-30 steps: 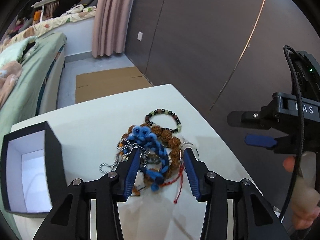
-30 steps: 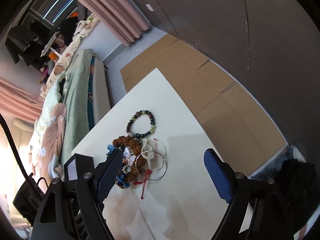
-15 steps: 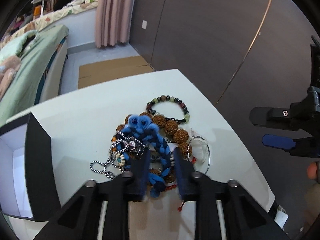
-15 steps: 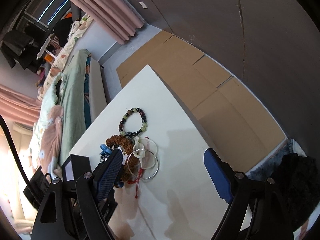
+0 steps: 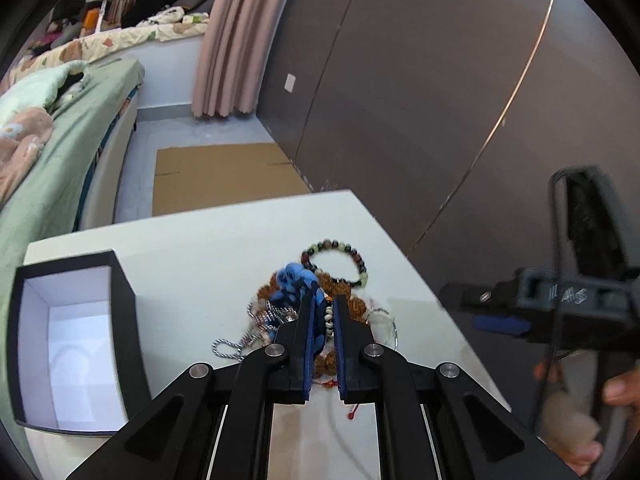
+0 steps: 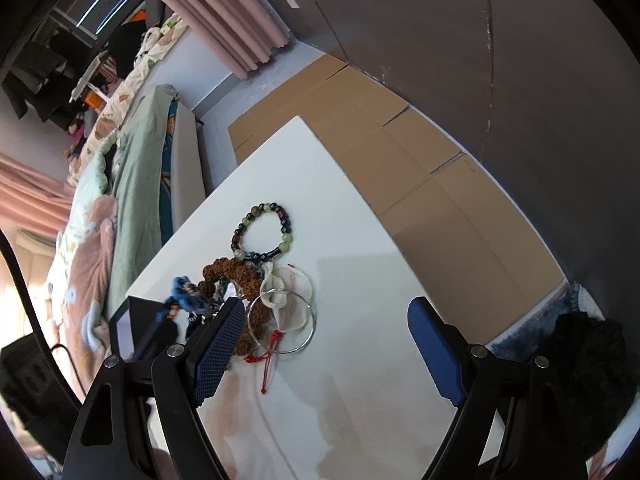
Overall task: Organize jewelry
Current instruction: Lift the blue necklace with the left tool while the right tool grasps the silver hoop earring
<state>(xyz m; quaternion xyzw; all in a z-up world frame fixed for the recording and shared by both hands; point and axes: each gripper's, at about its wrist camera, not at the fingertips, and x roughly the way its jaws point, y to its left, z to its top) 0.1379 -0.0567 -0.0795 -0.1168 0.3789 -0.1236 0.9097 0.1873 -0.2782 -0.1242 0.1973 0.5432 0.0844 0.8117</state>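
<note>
A pile of jewelry lies on the white table (image 5: 192, 240). My left gripper (image 5: 323, 300) is shut on the blue braided bracelet (image 5: 296, 280) and holds it lifted above the pile. Under it lie a brown seed-bead bracelet (image 6: 228, 270), a silver chain (image 5: 236, 340), a silver bangle (image 6: 280, 322) and a red cord (image 6: 270, 354). A dark and green bead bracelet (image 5: 340, 260) lies just beyond the pile; it also shows in the right wrist view (image 6: 264, 236). My right gripper (image 6: 324, 340) is open and empty, above the table to the right of the pile.
An open black box with a white lining (image 5: 68, 344) stands on the table's left side. A bed (image 5: 48, 128) lies to the left, flat cardboard (image 5: 220, 176) on the floor beyond, and a dark wardrobe wall (image 5: 420, 80) to the right.
My left gripper closed on the blue braided bracelet and raised it off the pile. The right gripper stayed open and shifted slightly.
</note>
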